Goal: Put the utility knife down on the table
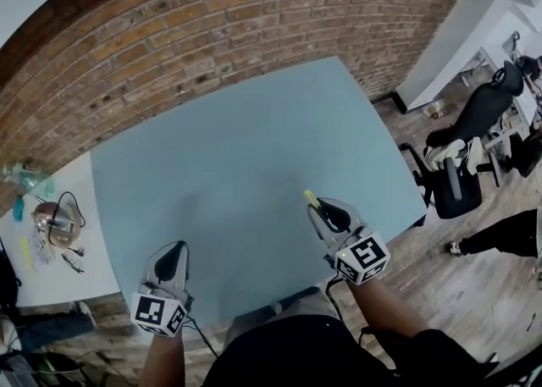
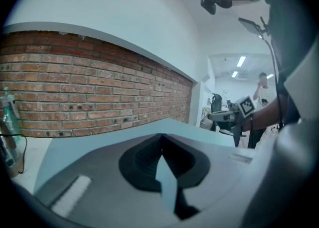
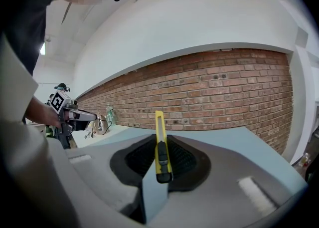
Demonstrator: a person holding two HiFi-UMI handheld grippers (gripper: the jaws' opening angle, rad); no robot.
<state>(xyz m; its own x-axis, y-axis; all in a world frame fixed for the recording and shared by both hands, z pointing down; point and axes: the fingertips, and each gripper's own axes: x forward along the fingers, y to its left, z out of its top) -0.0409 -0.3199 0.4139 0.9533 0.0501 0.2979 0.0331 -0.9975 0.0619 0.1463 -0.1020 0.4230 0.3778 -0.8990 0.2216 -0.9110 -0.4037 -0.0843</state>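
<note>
The yellow slim-bodied utility knife (image 3: pixel 160 144) is pinched between the jaws of the right gripper (image 1: pixel 329 214). It is held by its butt end, and most of its length projects forward and upward past the fingertips. It hangs over the pale blue-grey table (image 1: pixel 237 165), close to the near edge and toward the right near corner, not yet resting on the surface. The left gripper (image 2: pixel 160 139) has its jaws pressed together on nothing and sits over the near edge further left, well apart from the knife.

Because the grip is at one end only, the knife could swing or slip as it is lowered. Opening the jaws before it touches would let it drop and bounce, and this close to the near edge it could slide off. Whether a blade is out cannot be told.

No container stands on the blue table. Beyond its left edge, a clear plastic bottle (image 1: pixel 25 179) stands on a white side table (image 1: pixel 80 258), its contents unreadable.
</note>
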